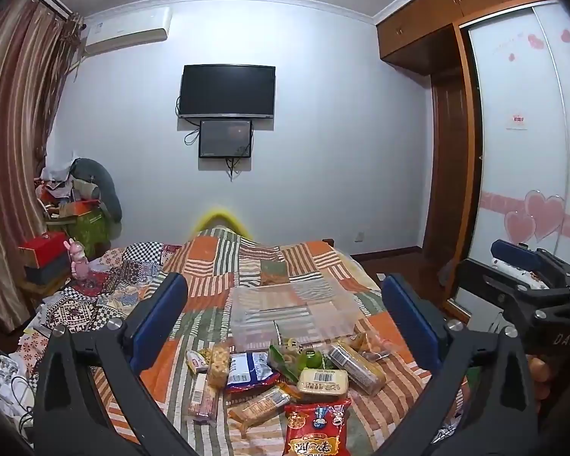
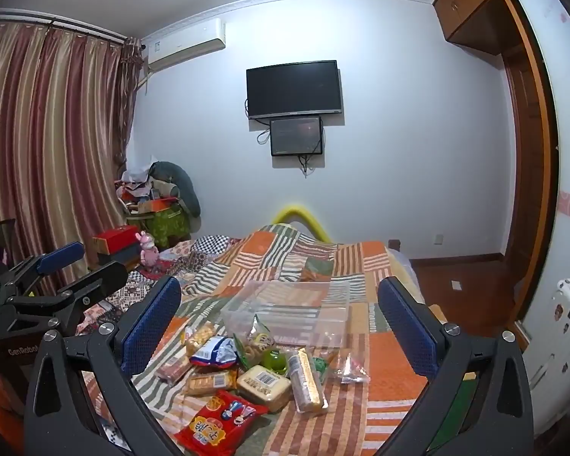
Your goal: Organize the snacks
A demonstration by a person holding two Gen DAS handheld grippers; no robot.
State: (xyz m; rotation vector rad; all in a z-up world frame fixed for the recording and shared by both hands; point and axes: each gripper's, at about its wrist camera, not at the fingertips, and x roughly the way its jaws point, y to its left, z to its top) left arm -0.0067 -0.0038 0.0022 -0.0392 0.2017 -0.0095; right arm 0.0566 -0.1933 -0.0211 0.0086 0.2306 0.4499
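At nine o'clock in the left wrist view, striped brown-and-cream curtains (image 1: 15, 121) hang beside a heap of boxes and a small pink plush rabbit (image 1: 78, 262). The left gripper (image 1: 285, 319) hangs over the bed with its blue-padded fingers (image 1: 159, 315) spread wide, holding nothing.

Between those fingers, toward six o'clock, a pile of packaged snacks (image 1: 285, 376) lies on the orange, green and white patchwork quilt (image 1: 247, 262). From its left side come a long pink-wrapped bar (image 1: 203, 399), a clear bag of puffed yellow pieces (image 1: 218, 363), a blue-and-white crinkled packet (image 1: 249, 370), a cream block with a barcode label (image 1: 323, 380) and a clear-wrapped golden biscuit stick (image 1: 355, 366). A red foil packet with yellow characters (image 1: 315, 429) sits nearest the camera. Just beyond the pile, toward twelve o'clock, stands a clear plastic rectangular bin (image 1: 292, 311), touching the nearest snacks. Higher at twelve o'clock, a black flat television (image 1: 227, 91) hangs on the pale wall above a smaller dark screen (image 1: 225, 138).

At three o'clock the right gripper (image 1: 520, 266) appears from the side; whether it is spread cannot be told there. In the right wrist view the right gripper (image 2: 281, 315) has its blue fingers (image 2: 406, 323) spread wide over the same pile, empty, with a brown wooden wardrobe (image 2: 475, 3) at two o'clock.
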